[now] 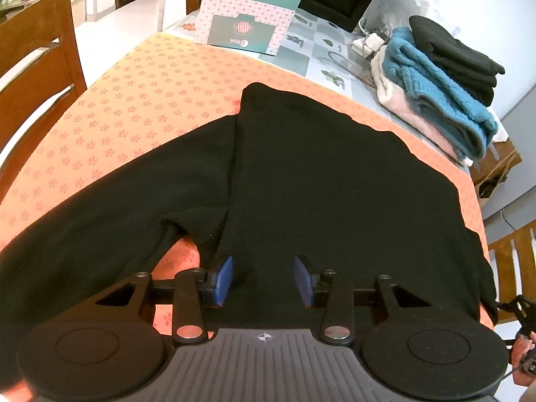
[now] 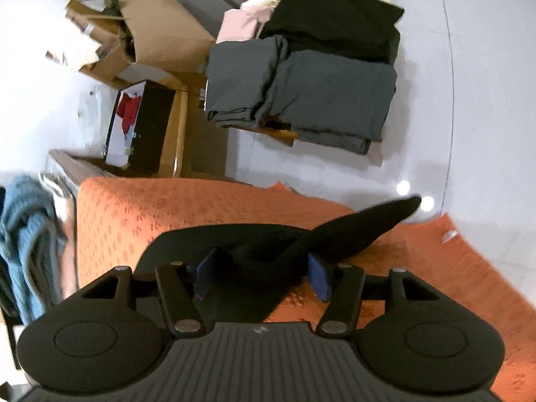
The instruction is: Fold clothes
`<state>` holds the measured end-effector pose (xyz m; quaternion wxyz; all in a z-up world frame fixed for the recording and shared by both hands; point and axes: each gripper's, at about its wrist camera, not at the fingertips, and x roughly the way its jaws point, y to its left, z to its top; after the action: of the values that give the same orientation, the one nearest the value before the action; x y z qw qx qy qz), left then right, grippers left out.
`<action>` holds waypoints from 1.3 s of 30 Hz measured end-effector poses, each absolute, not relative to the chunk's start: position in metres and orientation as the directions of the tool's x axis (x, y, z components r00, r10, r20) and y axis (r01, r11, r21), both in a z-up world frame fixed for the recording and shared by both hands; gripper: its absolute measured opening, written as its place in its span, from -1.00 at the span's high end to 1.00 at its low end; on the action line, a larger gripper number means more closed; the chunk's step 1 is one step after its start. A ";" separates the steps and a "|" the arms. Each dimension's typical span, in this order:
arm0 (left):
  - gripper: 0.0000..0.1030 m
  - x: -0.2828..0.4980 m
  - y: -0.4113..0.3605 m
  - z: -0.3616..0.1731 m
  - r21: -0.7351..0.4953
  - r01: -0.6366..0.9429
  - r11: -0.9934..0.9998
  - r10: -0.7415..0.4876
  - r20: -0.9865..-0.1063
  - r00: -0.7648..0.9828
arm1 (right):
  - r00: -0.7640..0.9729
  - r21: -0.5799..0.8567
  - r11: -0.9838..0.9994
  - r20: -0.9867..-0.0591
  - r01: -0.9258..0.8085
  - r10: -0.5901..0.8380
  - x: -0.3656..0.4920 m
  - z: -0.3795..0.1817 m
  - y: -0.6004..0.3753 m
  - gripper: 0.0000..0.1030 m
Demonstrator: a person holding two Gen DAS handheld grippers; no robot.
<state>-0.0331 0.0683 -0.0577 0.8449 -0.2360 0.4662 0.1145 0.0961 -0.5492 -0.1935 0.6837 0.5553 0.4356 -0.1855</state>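
Closest to the lens is the left claw (image 1: pixel 263 281), blue pads (image 1: pixel 225 279) parted about halfway, sitting right over the near edge of the black sweater (image 1: pixel 301 181); fabric lies in the gap but the pads aren't pinching it as far as I can see. That black sweater is the landmark for everything else: it's spread on the orange patterned cloth (image 1: pixel 134 100) covering the counter, one sleeve trailing off to the left of its body, the neck end pointing away from the camera. Beyond the sweater's far edge there's a green and pink box (image 1: pixel 248 16), and off to its far right a pile of folded clothes (image 1: pixel 439 80), teal knit on pink with something black on top. Wooden chair (image 1: pixel 37 53) way out left of the sweater. Over on the right wrist view, the right claw (image 2: pixel 261 276) is spread fairly wide at the sweater's edge, with a bunched fold and a sleeve tip (image 2: pixel 385 217) flopping out to the right between the pads, not clamped. Past the sweater there, a chair on the floor carries grey and black folded stuff (image 2: pixel 318 87), next to a brown paper bag (image 2: pixel 157 23).
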 end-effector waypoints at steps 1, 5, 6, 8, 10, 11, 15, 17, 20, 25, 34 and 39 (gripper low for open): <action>0.14 -0.033 0.068 -0.058 -0.292 -0.416 0.861 -0.026 -0.842 0.538 | 0.564 0.609 0.309 -0.793 0.731 0.229 0.097 -0.194 -0.549 0.03; 0.14 -0.034 0.069 -0.058 -0.290 -0.427 0.856 -0.015 -0.841 0.541 | 0.577 0.606 0.365 -0.792 0.707 0.199 0.104 -0.182 -0.545 0.76; 0.14 -0.034 0.070 -0.057 -0.288 -0.430 0.856 -0.010 -0.839 0.544 | 0.583 0.607 0.380 -0.790 0.698 0.189 0.105 -0.177 -0.543 0.77; 0.14 -0.035 0.071 -0.055 -0.286 -0.434 0.854 0.000 -0.835 0.550 | 0.605 0.606 0.437 -0.780 0.665 0.161 0.107 -0.161 -0.536 0.78; 0.14 -0.037 0.073 -0.053 -0.288 -0.439 0.851 0.006 -0.831 0.557 | 0.639 0.609 0.512 -0.756 0.606 0.142 0.110 -0.138 -0.525 0.78; 0.14 -0.037 0.074 -0.052 -0.289 -0.440 0.850 0.008 -0.828 0.560 | 0.656 0.607 0.549 -0.743 0.574 0.135 0.111 -0.126 -0.519 0.78; 0.14 -0.037 0.078 -0.053 -0.289 -0.449 0.846 0.017 -0.826 0.563 | 0.710 0.573 0.700 -0.691 0.427 0.133 0.120 -0.078 -0.485 0.78; 0.14 -0.038 0.080 -0.052 -0.293 -0.454 0.842 0.020 -0.823 0.567 | 0.736 0.534 0.777 -0.662 0.332 0.140 0.125 -0.054 -0.461 0.78; 0.14 -0.038 0.084 -0.049 -0.299 -0.457 0.838 0.026 -0.814 0.580 | 0.771 0.443 0.882 -0.615 0.164 0.166 0.128 -0.021 -0.417 0.78; 0.14 -0.043 0.092 -0.043 -0.315 -0.469 0.825 0.039 -0.797 0.603 | 0.792 0.250 0.959 -0.555 -0.133 0.255 0.126 0.020 -0.340 0.78; 0.14 -0.051 0.105 -0.042 -0.317 -0.501 0.805 0.065 -0.793 0.606 | 0.638 0.083 0.884 -0.662 -0.460 0.394 0.114 0.000 -0.242 0.78; 0.14 -0.047 0.102 -0.039 -0.293 -0.481 0.826 0.070 -0.793 0.605 | 0.502 -0.003 0.788 -0.772 -0.616 0.389 0.102 -0.040 -0.197 0.76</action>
<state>-0.0474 0.1024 -0.0389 0.8609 -0.2475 0.4149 0.1599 0.1021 -0.1975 -0.0403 0.8552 -0.1405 0.4031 0.2939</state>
